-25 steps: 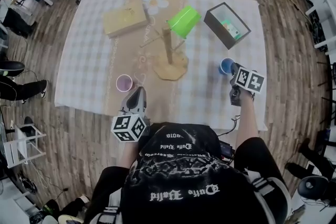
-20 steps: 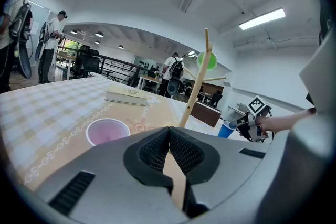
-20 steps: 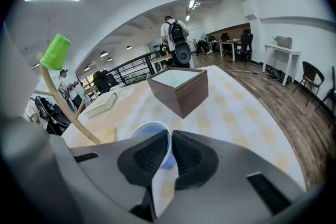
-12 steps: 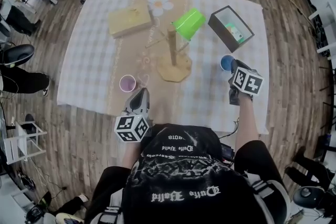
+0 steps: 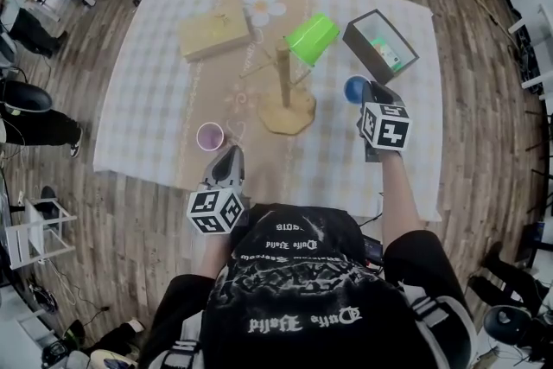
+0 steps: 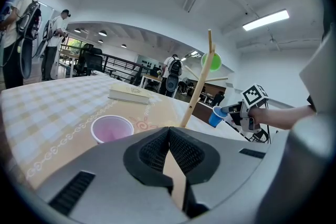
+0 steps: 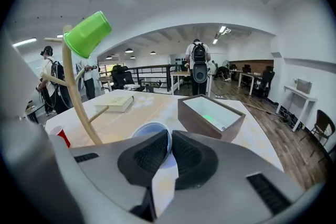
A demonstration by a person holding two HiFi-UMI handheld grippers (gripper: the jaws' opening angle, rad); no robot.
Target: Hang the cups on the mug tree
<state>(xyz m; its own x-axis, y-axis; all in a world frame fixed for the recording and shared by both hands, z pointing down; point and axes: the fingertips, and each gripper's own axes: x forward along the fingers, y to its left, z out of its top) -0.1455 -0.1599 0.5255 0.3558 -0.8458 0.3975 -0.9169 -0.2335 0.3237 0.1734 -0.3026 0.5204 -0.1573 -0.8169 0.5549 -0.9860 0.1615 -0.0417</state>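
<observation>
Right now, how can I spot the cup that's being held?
Find the mug tree on the table, then look right to the right gripper. It pinches the blue cup by its rim; the green cup hangs on the tree and the pink cup stands upright.

The mug tree (image 5: 283, 86) stands mid tabletop (image 5: 147, 99), one cup (image 5: 311, 37) on its back-right peg. A book (image 5: 212, 33) lies behind it on the left, a box (image 5: 380, 46) on the right. A second cup (image 5: 208, 136) stands front left. A third cup (image 5: 352, 87) is in the right tongs (image 5: 366, 92), before the box.
</observation>
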